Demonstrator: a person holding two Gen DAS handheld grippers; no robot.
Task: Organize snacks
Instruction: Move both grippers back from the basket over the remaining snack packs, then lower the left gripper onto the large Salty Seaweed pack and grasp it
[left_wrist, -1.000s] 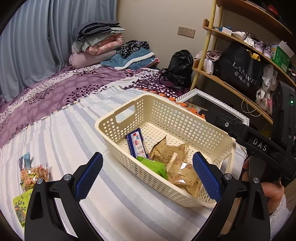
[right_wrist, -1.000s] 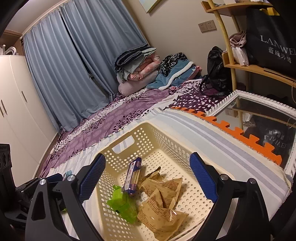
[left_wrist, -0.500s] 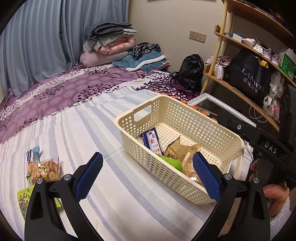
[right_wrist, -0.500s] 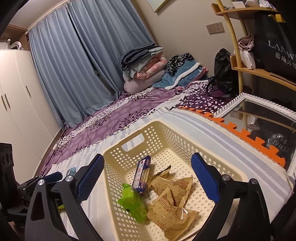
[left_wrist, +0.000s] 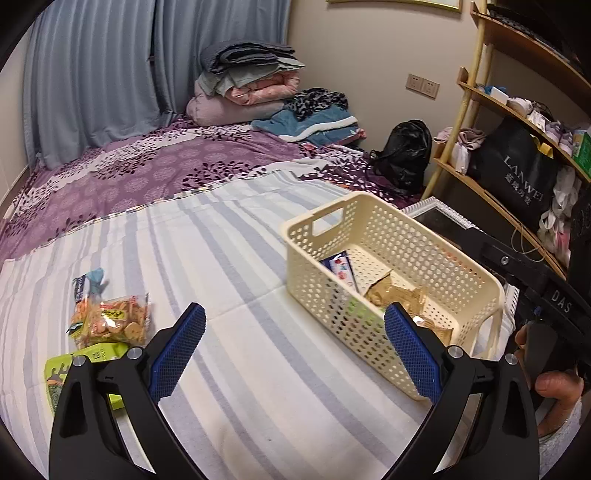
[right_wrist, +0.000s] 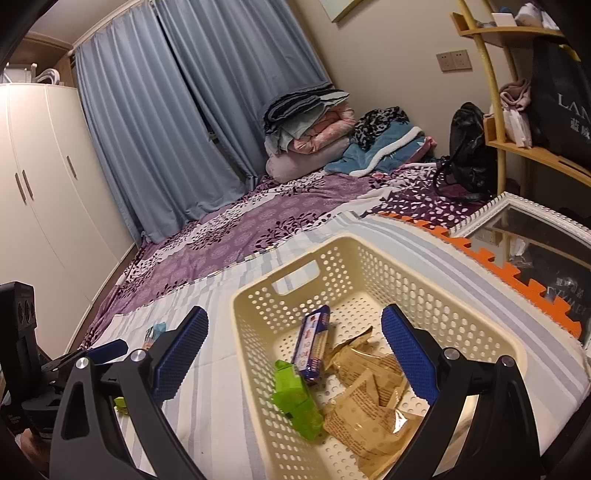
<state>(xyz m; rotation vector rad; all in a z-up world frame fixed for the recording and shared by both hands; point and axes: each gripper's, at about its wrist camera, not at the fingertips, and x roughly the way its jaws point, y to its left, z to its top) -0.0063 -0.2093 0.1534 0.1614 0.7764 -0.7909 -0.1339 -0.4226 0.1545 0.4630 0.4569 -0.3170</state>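
Note:
A cream perforated basket (left_wrist: 424, 236) (right_wrist: 258, 299) stands on the striped sheet. Inside lie a blue biscuit pack (right_wrist: 312, 343), a green packet (right_wrist: 295, 398) and brown snack bags (right_wrist: 369, 402). Left of the basket on the sheet lie a clear bag of round crackers (left_wrist: 110, 321), a green packet (left_wrist: 74, 369) and a small blue-topped pack (left_wrist: 86, 282). My left gripper (left_wrist: 293, 349) is open and empty above the sheet between the loose snacks and the basket. My right gripper (right_wrist: 293, 350) is open and empty above the basket.
A purple floral bedspread (left_wrist: 147, 173) lies beyond the striped sheet, with folded bedding (left_wrist: 247, 85) at the wall. A wooden shelf (left_wrist: 517, 122) with bags stands at the right. A white-framed mirror (right_wrist: 535, 236) and orange foam edge (right_wrist: 517, 280) lie right of the basket.
My left gripper has swung left and back from the basket, bringing the loose snacks on the sheet into fuller view. My right gripper has pulled back slightly. Both stay open.

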